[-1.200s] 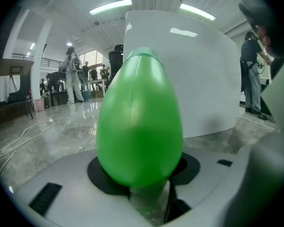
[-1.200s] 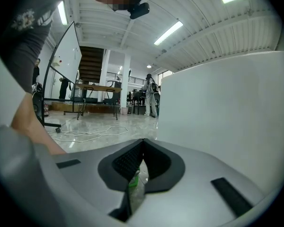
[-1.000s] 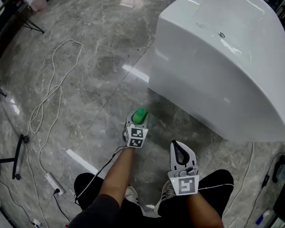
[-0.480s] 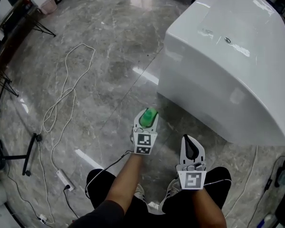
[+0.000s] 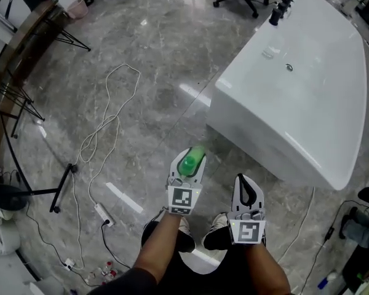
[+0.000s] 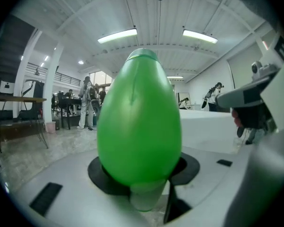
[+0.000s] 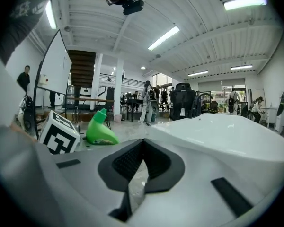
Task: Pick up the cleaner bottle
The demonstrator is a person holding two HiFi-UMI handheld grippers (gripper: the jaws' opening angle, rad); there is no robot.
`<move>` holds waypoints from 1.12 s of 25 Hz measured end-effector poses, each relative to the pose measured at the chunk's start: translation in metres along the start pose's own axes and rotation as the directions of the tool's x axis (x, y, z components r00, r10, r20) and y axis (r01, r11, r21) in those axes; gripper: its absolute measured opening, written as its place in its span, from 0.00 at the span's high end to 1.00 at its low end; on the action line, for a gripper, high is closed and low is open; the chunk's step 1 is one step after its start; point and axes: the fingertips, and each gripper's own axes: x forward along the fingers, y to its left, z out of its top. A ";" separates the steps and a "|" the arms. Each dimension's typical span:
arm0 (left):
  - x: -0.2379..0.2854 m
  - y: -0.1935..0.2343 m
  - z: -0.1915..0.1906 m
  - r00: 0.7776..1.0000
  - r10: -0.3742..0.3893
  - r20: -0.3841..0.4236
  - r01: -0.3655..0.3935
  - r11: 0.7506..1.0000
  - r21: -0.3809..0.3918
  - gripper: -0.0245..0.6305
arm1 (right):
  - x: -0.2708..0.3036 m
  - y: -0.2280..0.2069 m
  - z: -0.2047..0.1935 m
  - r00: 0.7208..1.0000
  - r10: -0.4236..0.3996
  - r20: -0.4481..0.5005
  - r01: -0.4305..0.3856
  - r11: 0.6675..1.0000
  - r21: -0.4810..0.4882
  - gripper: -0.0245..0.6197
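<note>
Leftmost, across the grey stone floor [image 5: 141, 72], only a loose white cable [image 5: 101, 131], well apart from the work. Left of centre, grips the green cleaner bottle [image 5: 190, 160] in the left claw [image 5: 187, 168], pads pressed on its rounded sides, clear of the floor and just off the near corner of the white bathtub [image 5: 307, 103]. Looks light, probably thin plastic with some give. Smooth and curved, so likely to slip or pivot under a weak squeeze. Best taken across the broad belly, as here, rather than by the narrow capped neck. Further right, carries nothing in the right claw [image 5: 247, 192], pads closed together.
</note>
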 end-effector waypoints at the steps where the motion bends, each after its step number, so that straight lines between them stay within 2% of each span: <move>1: -0.012 -0.002 0.032 1.000 -0.002 0.007 0.002 1.000 -0.006 0.68 | -0.009 -0.001 0.025 1.000 -0.003 -0.008 0.003 1.000 0.010 0.94; 4: -0.046 -0.011 0.125 1.000 -0.012 0.025 0.012 1.000 -0.020 0.68 | -0.037 -0.010 0.104 1.000 -0.014 -0.016 0.014 1.000 0.009 0.94; 7: -0.067 -0.019 0.209 0.999 -0.024 0.042 0.025 0.999 -0.032 0.68 | -0.056 -0.029 0.180 0.999 -0.046 0.022 0.045 0.999 0.015 0.94; 11: -0.093 -0.049 0.285 0.998 -0.058 0.035 0.060 0.996 -0.067 0.68 | -0.091 -0.059 0.243 0.994 -0.105 -0.006 0.105 0.993 0.048 0.94; 16: -0.108 -0.094 0.357 0.995 -0.093 0.029 0.095 0.994 -0.062 0.68 | -0.130 -0.092 0.285 0.990 -0.128 0.055 0.123 0.989 0.083 0.94; 21: -0.109 -0.127 0.397 0.993 -0.110 0.046 0.112 0.992 -0.061 0.68 | -0.170 -0.134 0.309 0.973 -0.214 0.087 0.207 0.975 0.084 0.94; 24: -0.098 -0.144 0.423 0.987 -0.147 0.060 0.151 0.987 -0.052 0.68 | -0.191 -0.166 0.322 0.953 -0.287 0.098 0.279 0.957 0.082 0.94; 28: -0.096 -0.165 0.443 0.972 -0.224 0.067 0.228 0.972 -0.051 0.68 | -0.226 -0.199 0.331 0.913 -0.397 0.096 0.390 0.917 0.087 0.94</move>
